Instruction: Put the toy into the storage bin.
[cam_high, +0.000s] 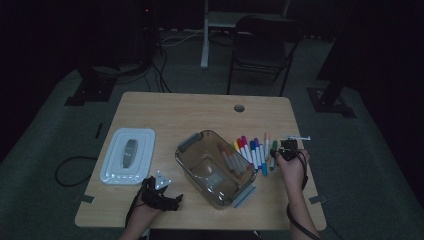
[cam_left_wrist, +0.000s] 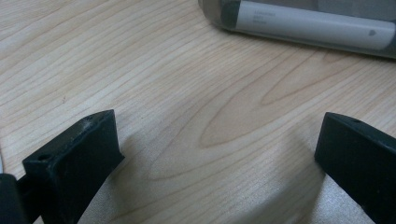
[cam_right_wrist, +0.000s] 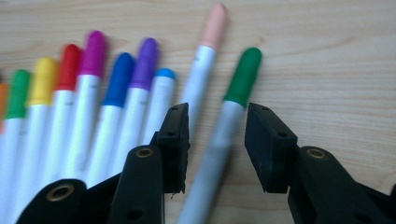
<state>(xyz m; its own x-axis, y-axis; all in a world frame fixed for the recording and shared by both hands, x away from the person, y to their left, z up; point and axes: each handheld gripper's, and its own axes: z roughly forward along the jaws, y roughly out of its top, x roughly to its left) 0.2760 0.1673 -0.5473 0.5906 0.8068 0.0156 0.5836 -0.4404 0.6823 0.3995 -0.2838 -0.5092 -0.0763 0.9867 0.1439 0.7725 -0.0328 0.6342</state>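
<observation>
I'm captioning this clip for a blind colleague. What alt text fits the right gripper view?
The right gripper straddles a white marker with a dark green cap lying on the light wooden table, jaws either side, not yet pressing it. A row of white markers with coloured caps lies beside it.

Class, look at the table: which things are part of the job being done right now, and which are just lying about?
In the job:
right gripper, jaws open astride the marker
dark-green-capped marker
row of other markers
clear bin, some markers already inside

Lying about:
white lid
left gripper, open over bare table
chair behind
</observation>
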